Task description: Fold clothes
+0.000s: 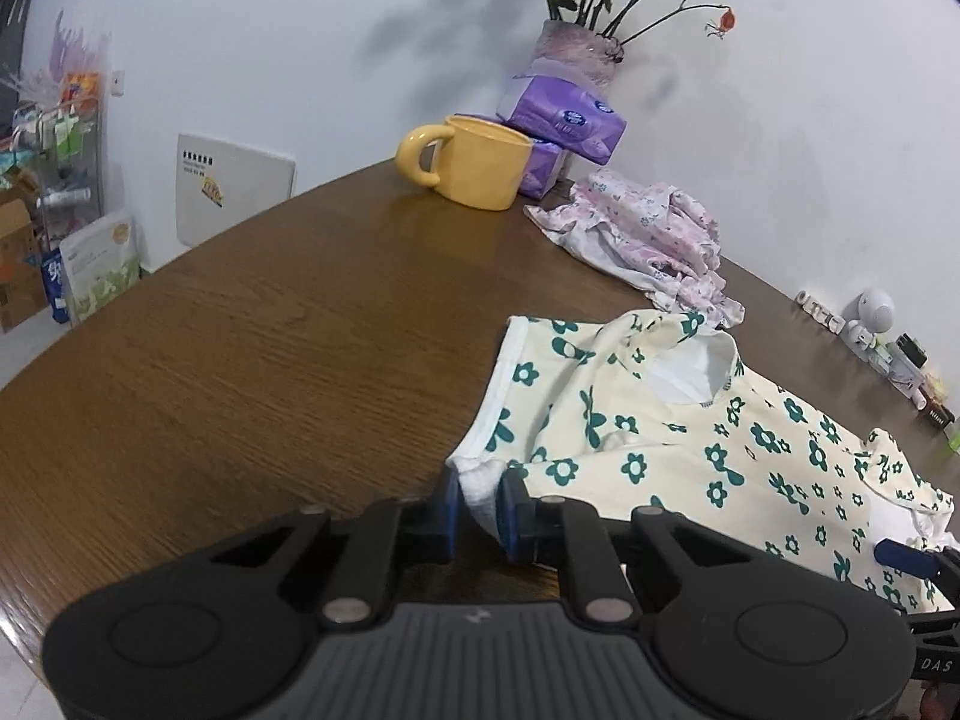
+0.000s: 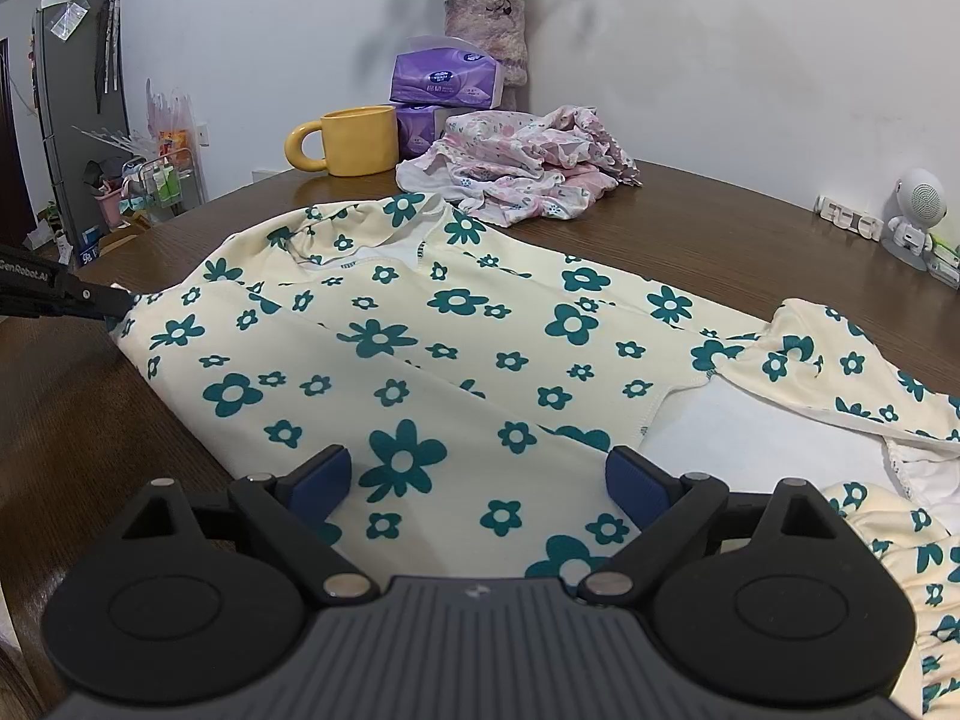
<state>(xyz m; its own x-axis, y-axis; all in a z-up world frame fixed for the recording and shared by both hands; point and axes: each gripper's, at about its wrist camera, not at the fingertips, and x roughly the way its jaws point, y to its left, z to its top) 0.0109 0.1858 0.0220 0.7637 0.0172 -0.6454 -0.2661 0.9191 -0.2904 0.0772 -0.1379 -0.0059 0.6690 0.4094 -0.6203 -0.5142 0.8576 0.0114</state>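
Observation:
A cream garment with green flowers [image 1: 690,438] [image 2: 480,348] lies spread across the brown table [image 1: 270,330]. My left gripper [image 1: 480,501] is shut on the white inner edge of its sleeve, the cloth pinched between the blue pads [image 1: 513,510]. From the right wrist view the left gripper [image 2: 117,306] shows at the garment's left edge. My right gripper [image 2: 477,480] hovers open just over the garment's front part, its blue pads [image 2: 636,480] wide apart with flat cloth under them. A white inner layer [image 2: 750,438] shows at the right.
A crumpled pink floral garment [image 1: 648,240] [image 2: 528,168] lies at the back. Beside it stand a yellow mug [image 1: 474,162] [image 2: 354,141], purple tissue packs [image 1: 564,114] [image 2: 444,78] and a vase of flowers [image 1: 576,54]. A small white robot figure [image 2: 915,216] and trinkets line the wall at right.

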